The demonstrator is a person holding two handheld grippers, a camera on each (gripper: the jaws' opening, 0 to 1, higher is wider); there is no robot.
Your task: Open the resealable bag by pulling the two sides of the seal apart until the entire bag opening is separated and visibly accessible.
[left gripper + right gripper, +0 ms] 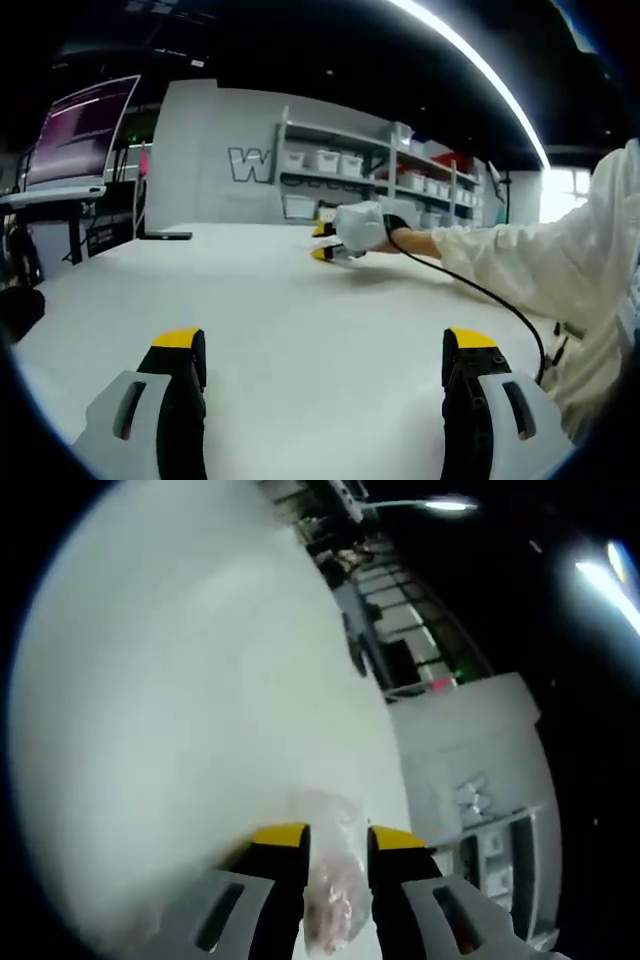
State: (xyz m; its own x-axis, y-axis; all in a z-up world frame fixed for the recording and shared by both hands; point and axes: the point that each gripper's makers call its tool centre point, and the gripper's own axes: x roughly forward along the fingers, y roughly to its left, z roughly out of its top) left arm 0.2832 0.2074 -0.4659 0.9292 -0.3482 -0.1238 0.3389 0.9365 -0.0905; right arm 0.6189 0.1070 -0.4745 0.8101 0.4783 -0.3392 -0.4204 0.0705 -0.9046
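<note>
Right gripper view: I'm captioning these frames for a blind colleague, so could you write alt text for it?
A clear resealable bag sits between the right gripper's yellow-tipped jaws, which stand close on either side of it above a white table. Shelving and ceiling lights tilt across the right side.

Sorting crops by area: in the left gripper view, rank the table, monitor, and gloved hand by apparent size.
1. table
2. monitor
3. gloved hand
The hand lies far across the table, so its true size is unsure.

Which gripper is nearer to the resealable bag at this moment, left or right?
Right. The right gripper has the resealable bag between its jaws on the far side of the table. The left gripper hangs open over bare tabletop, well short of it.
</note>
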